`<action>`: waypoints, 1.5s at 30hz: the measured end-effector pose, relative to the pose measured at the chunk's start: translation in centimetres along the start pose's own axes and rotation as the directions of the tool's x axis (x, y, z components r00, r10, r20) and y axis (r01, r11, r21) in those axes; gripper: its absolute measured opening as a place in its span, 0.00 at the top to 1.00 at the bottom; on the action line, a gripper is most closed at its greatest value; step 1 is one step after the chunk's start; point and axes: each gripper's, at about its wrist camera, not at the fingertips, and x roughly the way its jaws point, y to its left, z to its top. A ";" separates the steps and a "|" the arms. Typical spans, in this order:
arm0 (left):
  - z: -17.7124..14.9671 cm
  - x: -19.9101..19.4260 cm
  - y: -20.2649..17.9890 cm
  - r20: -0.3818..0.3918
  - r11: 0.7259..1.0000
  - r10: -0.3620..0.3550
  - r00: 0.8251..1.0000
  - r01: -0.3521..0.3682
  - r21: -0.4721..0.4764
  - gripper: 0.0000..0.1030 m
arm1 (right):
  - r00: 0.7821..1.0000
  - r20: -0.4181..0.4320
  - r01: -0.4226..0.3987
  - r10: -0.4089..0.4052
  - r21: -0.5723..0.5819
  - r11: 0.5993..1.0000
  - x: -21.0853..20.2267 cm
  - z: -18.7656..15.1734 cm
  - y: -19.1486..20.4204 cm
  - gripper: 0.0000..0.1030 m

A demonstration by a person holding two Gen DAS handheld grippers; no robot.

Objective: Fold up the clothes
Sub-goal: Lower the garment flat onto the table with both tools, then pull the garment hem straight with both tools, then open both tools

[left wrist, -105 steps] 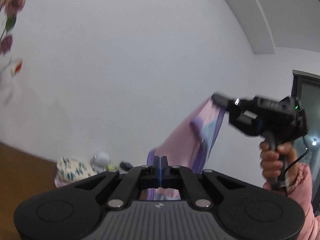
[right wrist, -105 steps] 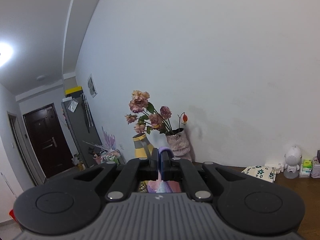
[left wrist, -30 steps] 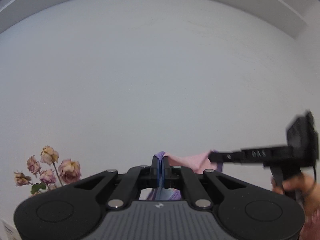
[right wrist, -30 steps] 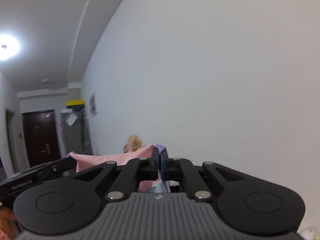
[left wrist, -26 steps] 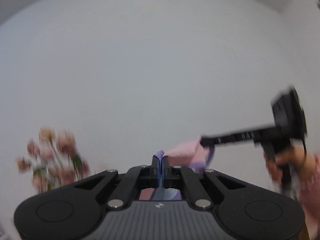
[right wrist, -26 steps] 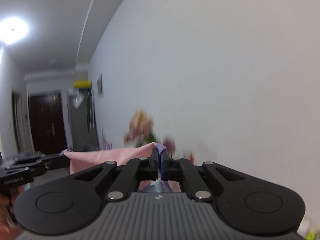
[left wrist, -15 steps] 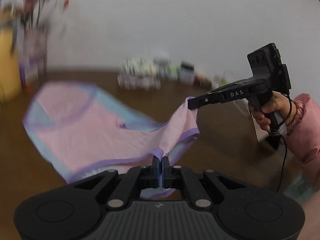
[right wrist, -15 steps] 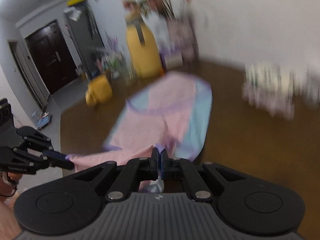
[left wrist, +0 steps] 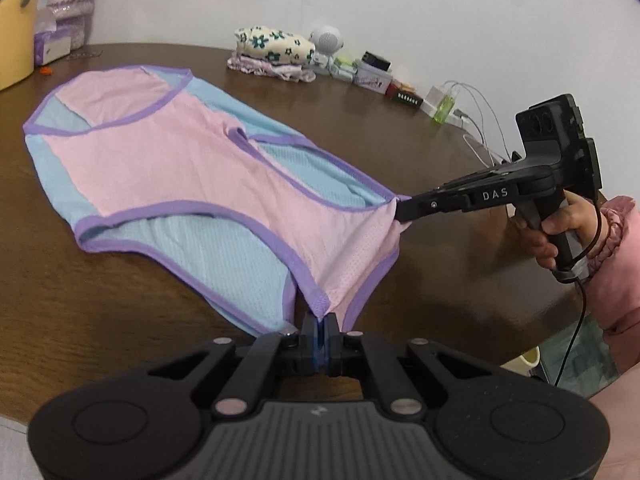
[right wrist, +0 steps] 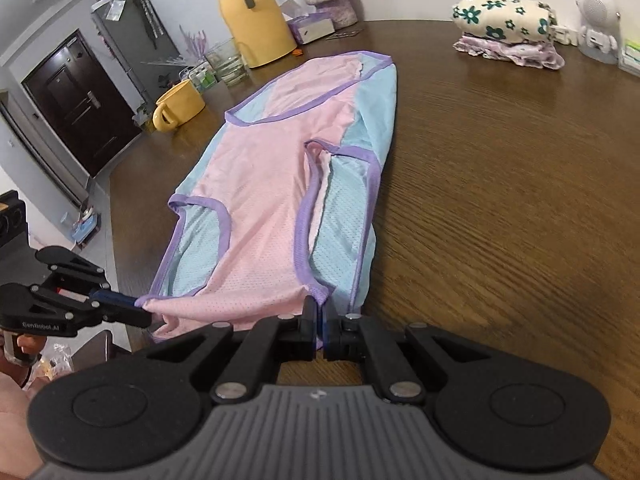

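1. One pink, blue and purple-trimmed tank top (left wrist: 180,168) lies spread on the brown table (right wrist: 500,208).
2. Two claws: left claw (left wrist: 320,330) and right claw (right wrist: 320,322) each clamp a near shoulder strap.
3. Beyond the top: one yellow jug (right wrist: 256,20), one folded floral cloth (left wrist: 276,42).

Black right gripper (left wrist: 404,210), white "DAS" lettering, thin black cable trailing; pink sleeve (left wrist: 616,264) with gathered cuff; black left gripper (right wrist: 140,312), silver screws.
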 end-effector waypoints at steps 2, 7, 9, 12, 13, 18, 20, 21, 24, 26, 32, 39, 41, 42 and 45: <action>-0.6 -0.1 -0.2 -0.013 1.000 -0.007 1.000 0.007 -0.001 0.90 | 1.000 -0.012 0.005 -0.005 -0.001 1.000 0.4 0.3 0.1 0.92; -0.6 -1.4 0.2 0.022 0.998 -0.060 0.998 0.059 0.014 0.54 | 1.000 0.028 0.008 -0.008 0.012 1.000 -0.9 0.8 0.0 0.68; -0.2 -2.3 0.5 0.056 0.997 -0.072 0.996 0.071 0.017 0.50 | 0.998 0.062 -0.003 0.001 0.024 1.000 -1.8 1.0 0.0 0.65; 0.7 -3.5 1.0 0.105 0.997 -0.074 0.992 0.072 0.018 0.46 | 0.994 0.107 -0.022 0.019 0.034 0.999 -2.5 1.6 0.2 0.65; 1.1 -3.5 1.0 0.112 0.998 -0.054 0.992 0.052 0.019 0.46 | 0.993 0.115 -0.027 0.024 0.031 0.999 -2.3 1.9 0.5 0.65; 3.2 -2.3 1.9 0.130 0.999 0.053 0.990 -0.053 -0.006 0.50 | 0.984 0.156 0.086 -0.080 -0.035 0.996 1.3 5.0 2.9 0.65; 3.8 -1.8 2.5 0.133 0.995 0.099 0.986 -0.099 -0.009 0.52 | 0.977 0.165 0.149 -0.135 -0.073 0.986 3.5 6.9 3.6 0.65; 4.0 -1.6 2.9 0.134 0.993 0.120 0.984 -0.121 -0.004 0.56 | 0.974 0.166 0.170 -0.154 -0.089 0.981 4.6 7.8 3.8 0.65; 4.6 -1.1 4.0 0.137 0.983 0.179 0.974 -0.182 0.009 0.57 | 0.969 0.140 0.222 -0.202 -0.145 0.964 7.9 10.5 4.2 0.66; 4.8 -1.0 5.0 0.140 0.978 0.207 0.968 -0.211 0.009 0.57 | 0.962 0.115 0.266 -0.246 -0.209 0.941 9.8 11.8 4.3 0.66; 5.5 -0.7 7.9 0.133 0.970 0.241 0.961 -0.243 -0.004 0.57 | 0.957 0.040 0.285 -0.287 -0.311 0.907 13.4 13.6 3.9 0.66; 5.5 0.3 9.4 0.097 0.975 0.223 0.970 -0.222 -0.020 0.57 | 0.977 0.009 0.210 -0.214 -0.232 0.950 12.6 14.4 1.7 0.97; 5.4 0.5 9.6 0.090 0.973 0.229 0.969 -0.228 -0.023 0.58 | 0.979 0.014 0.200 -0.201 -0.201 0.959 12.0 14.6 0.8 0.97; 5.5 0.5 9.6 0.090 0.974 0.229 0.969 -0.227 -0.024 0.58 | 0.980 0.024 0.201 -0.200 -0.193 0.960 11.6 14.7 0.5 0.97; 5.4 0.5 9.7 0.089 0.973 0.230 0.969 -0.229 -0.024 0.58 | 0.974 0.051 0.228 -0.222 -0.169 0.959 10.3 15.2 -0.8 0.97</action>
